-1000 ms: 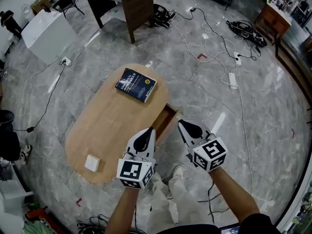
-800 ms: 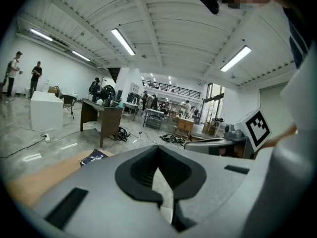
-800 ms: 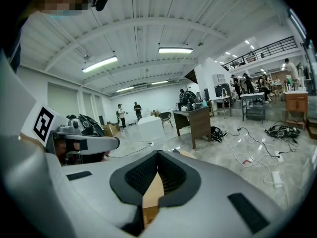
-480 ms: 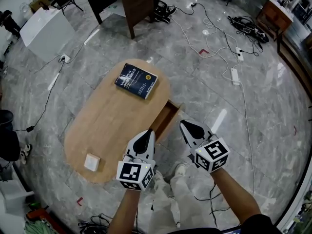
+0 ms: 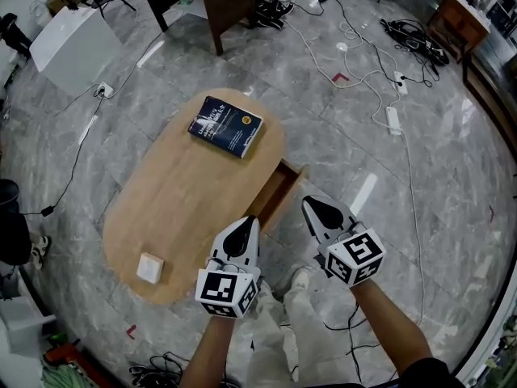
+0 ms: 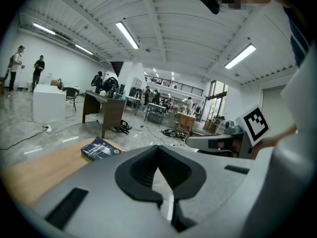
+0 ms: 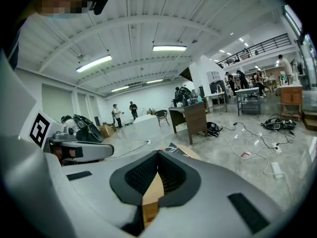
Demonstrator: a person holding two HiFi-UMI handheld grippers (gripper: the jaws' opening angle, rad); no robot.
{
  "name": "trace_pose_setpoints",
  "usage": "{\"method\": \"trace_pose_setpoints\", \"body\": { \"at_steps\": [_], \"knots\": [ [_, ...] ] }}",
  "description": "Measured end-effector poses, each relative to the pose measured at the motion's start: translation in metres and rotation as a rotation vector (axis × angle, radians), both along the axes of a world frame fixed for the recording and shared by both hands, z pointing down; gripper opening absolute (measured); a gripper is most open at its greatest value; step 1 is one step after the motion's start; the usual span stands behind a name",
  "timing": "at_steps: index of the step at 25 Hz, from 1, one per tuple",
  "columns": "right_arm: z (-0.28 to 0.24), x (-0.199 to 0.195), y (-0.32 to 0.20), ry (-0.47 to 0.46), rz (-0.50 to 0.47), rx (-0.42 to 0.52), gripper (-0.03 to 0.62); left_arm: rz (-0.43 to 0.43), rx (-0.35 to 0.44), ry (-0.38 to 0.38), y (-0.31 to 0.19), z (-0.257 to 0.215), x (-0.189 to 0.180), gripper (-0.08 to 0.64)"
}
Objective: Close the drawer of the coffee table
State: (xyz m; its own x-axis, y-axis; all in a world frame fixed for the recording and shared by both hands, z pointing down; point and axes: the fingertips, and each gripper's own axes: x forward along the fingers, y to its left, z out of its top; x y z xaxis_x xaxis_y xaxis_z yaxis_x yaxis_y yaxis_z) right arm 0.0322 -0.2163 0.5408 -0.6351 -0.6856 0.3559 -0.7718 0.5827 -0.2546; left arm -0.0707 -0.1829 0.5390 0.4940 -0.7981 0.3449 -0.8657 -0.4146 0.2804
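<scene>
An oval wooden coffee table [image 5: 174,208] stands on the marble floor. Its drawer [image 5: 279,191] is pulled out from the side facing me, on the right. My left gripper [image 5: 249,220] is shut and empty, hovering over the table's near edge just left of the drawer. My right gripper [image 5: 310,204] is also shut and empty, off the table and just right of the drawer's front. In the right gripper view, wood [image 7: 151,192] shows through the slit between the jaws. A blue book [image 5: 226,125] lies at the table's far end.
A small white box [image 5: 150,267] sits on the table's near left end. Cables and a power strip [image 5: 391,120] lie on the floor to the right. A dark wooden desk [image 5: 226,10] and a white cabinet [image 5: 66,43] stand beyond. My shoes [image 5: 297,280] are below the grippers.
The head view has drifted, so table and grippers sit slightly lower in the frame. Both grippers stay shut and the drawer stands out as far as before.
</scene>
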Motion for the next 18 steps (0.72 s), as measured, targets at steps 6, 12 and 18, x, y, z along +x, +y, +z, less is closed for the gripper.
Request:
{"method": "trace_pose_setpoints", "body": {
  "at_steps": [6, 12, 18],
  "knots": [
    [0.012, 0.003, -0.003, -0.006, 0.014, -0.008, 0.012, 0.035, 0.002, -0.026, -0.003, 0.012, 0.007, 0.002],
    [0.032, 0.007, 0.000, 0.000, 0.013, -0.033, 0.012, 0.048, -0.006, -0.020, -0.006, 0.028, 0.017, 0.002],
    [0.049, 0.007, 0.003, -0.001, 0.014, -0.040, 0.012, 0.067, -0.002, -0.026, -0.003, 0.041, 0.024, 0.002]
  ]
}}
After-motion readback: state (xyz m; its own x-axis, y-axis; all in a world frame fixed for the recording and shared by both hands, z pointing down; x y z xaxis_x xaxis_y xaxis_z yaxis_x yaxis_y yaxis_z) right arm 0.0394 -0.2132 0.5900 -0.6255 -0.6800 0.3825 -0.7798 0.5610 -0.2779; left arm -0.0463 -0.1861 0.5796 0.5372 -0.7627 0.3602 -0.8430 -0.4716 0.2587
